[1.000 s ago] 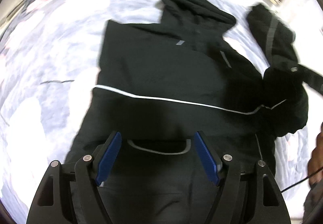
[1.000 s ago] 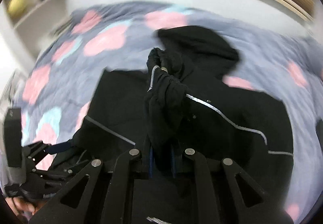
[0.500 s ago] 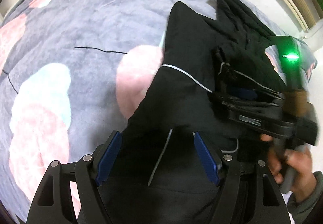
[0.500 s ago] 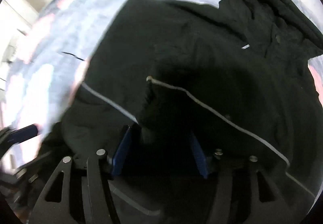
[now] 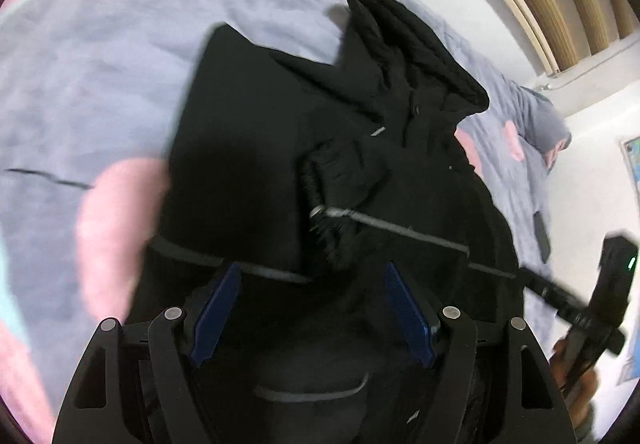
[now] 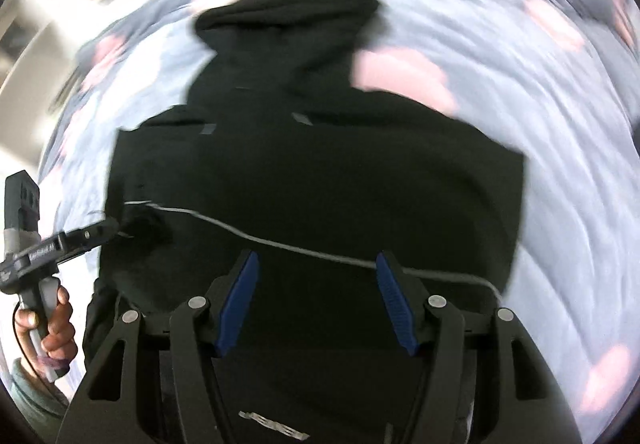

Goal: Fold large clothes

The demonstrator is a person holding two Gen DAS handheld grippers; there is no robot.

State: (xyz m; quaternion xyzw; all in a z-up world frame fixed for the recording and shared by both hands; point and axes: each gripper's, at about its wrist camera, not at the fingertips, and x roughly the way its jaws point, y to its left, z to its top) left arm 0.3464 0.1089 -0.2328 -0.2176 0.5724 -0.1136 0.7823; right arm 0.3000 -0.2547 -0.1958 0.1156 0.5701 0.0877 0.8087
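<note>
The black hooded jacket [image 5: 280, 147] lies flat on the bed's grey blanket [image 5: 80, 83] with pink patches, hood away from both tools. The left tool [image 5: 312, 310] hovers over its lower part, jaws spread, empty. The right tool [image 6: 316, 300] likewise stands open, holding nothing.

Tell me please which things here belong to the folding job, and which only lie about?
For the job:
black hooded jacket
left hand-held gripper
right hand-held gripper

Only lying about:
flowered blanket
small dark object on the blanket
</note>
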